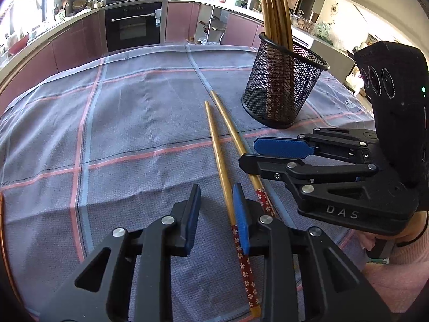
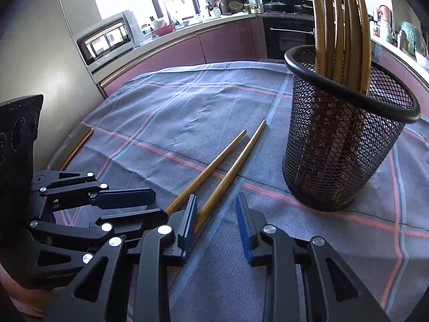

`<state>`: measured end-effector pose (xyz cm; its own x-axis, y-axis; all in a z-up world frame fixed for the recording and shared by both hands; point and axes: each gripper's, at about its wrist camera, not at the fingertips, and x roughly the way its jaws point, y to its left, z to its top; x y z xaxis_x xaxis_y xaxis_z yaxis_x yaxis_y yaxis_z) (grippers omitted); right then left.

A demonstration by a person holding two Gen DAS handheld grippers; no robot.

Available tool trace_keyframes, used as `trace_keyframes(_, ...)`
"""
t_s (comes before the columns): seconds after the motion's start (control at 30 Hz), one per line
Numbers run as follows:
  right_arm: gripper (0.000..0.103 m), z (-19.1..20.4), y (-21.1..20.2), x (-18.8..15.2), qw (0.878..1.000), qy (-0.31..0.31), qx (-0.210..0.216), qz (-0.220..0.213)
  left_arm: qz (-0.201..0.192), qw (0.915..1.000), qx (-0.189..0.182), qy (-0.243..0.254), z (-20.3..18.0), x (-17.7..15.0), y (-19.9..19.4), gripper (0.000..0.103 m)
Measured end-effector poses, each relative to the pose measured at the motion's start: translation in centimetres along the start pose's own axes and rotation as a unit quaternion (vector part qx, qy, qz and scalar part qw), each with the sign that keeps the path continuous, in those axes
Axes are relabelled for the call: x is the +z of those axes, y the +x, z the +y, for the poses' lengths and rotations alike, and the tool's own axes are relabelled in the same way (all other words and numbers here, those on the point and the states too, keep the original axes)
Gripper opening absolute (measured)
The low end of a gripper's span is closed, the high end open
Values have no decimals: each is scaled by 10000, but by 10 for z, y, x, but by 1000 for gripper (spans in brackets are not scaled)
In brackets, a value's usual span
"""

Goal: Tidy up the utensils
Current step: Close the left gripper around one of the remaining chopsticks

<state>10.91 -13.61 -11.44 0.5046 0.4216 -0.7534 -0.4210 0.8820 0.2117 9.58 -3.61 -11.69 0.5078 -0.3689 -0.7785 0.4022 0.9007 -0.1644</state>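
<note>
Two wooden chopsticks with red flowered ends lie side by side on the checked cloth, the left one (image 1: 218, 158) and the right one (image 1: 233, 131); they also show in the right wrist view (image 2: 209, 169). A black mesh cup (image 1: 281, 86) holds several more chopsticks upright; it is also in the right wrist view (image 2: 346, 134). My left gripper (image 1: 217, 220) is open, low over the chopsticks' flowered ends, the left chopstick passing between its jaws. My right gripper (image 2: 217, 222) is open and empty beside the right chopstick; it also appears in the left wrist view (image 1: 248, 153).
The grey cloth with pink and blue lines (image 1: 128, 112) covers the table. Kitchen counters, an oven (image 1: 134, 24) and a microwave (image 2: 107, 40) stand behind it. A thin copper-edged object (image 2: 77, 145) lies at the cloth's left border.
</note>
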Motion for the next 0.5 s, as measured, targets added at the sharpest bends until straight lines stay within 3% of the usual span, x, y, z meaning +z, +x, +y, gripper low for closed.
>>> trace_keyframes(0.2, 21, -12, -8, -4, 9999, 39, -62, 90, 56, 9999, -143, -7, 2, 7, 3, 24)
trace_keyframes(0.5, 22, -16, -1, 4, 9995, 161, -246, 63, 132, 9995, 43, 269, -2, 27, 21, 24)
